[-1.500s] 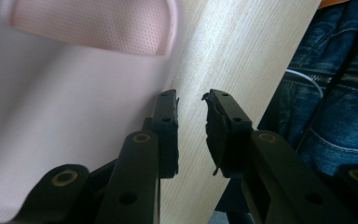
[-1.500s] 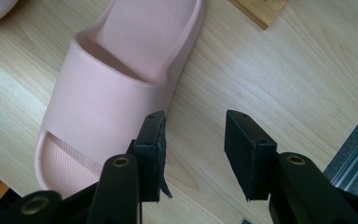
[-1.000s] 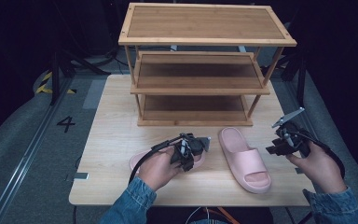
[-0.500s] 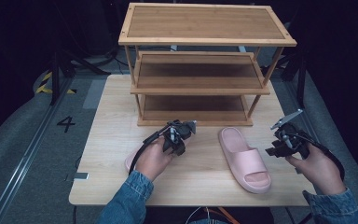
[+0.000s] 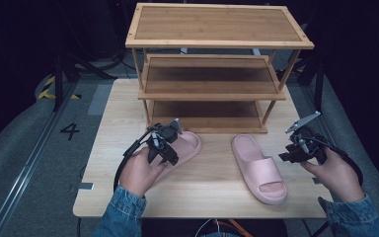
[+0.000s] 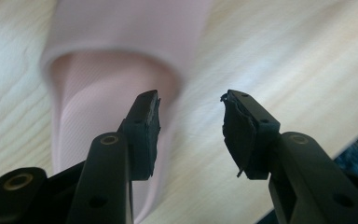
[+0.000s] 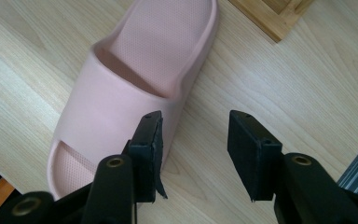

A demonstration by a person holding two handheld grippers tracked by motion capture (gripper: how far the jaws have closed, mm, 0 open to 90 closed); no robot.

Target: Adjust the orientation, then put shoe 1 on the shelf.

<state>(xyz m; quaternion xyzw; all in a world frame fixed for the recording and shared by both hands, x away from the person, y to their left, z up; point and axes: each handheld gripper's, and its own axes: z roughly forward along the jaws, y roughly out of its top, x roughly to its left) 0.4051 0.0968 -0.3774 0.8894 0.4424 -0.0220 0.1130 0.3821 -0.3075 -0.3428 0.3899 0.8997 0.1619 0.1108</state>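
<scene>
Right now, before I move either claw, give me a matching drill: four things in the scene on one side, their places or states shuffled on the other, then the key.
Things:
1. left claw
2. right claw
3. left slipper
4. rack

Places or states:
A. three wooden shelves, all bare, at the table's far side
B. jaws apart and just been opening, nothing between them, over a slipper
C. lying in front of the rack's lowest shelf, partly under a hand
D. jaws apart, held to the right of the right slipper

Pairs: 1-B, 2-D, 3-C, 4-A
</scene>
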